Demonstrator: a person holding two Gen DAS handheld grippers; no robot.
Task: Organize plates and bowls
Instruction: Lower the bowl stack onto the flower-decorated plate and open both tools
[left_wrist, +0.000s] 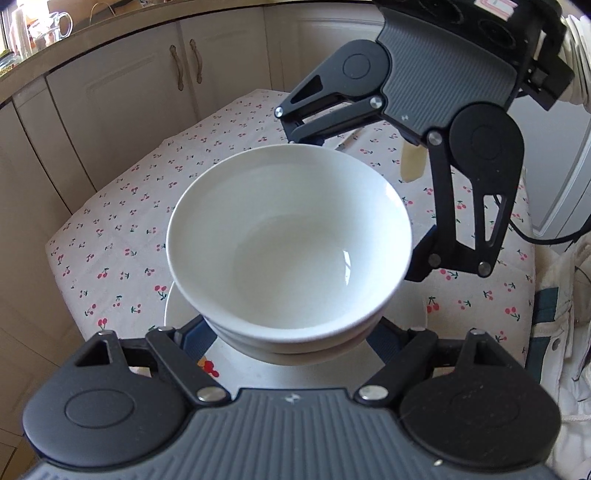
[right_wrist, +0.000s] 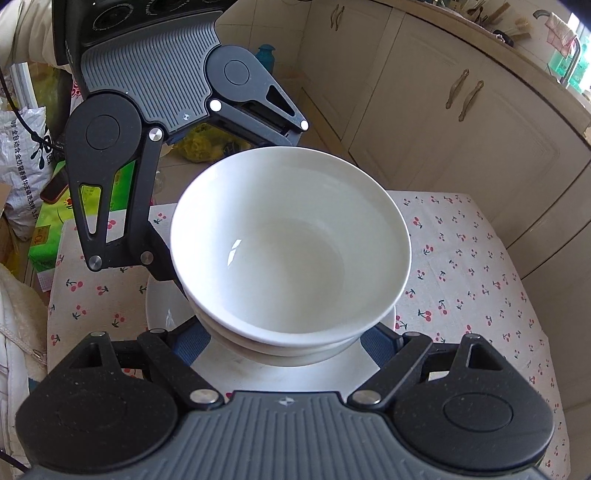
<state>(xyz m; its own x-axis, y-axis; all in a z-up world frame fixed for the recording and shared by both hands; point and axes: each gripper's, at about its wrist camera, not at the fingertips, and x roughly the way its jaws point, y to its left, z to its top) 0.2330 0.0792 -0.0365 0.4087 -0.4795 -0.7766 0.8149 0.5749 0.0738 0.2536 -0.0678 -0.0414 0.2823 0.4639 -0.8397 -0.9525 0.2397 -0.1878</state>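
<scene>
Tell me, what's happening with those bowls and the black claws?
A person holds two black grippers, the left gripper and the right gripper, both clamped on one stack of white ceramic bowls from opposite sides. The stack sits above a white round plate on the cherry-print tablecloth; whether it touches the plate is unclear.

Cream panelled cabinet doors with curved bronze handles (left_wrist: 186, 62) line the far wall behind the cherry-print cloth-covered desk (left_wrist: 122, 221), daylit.
</scene>
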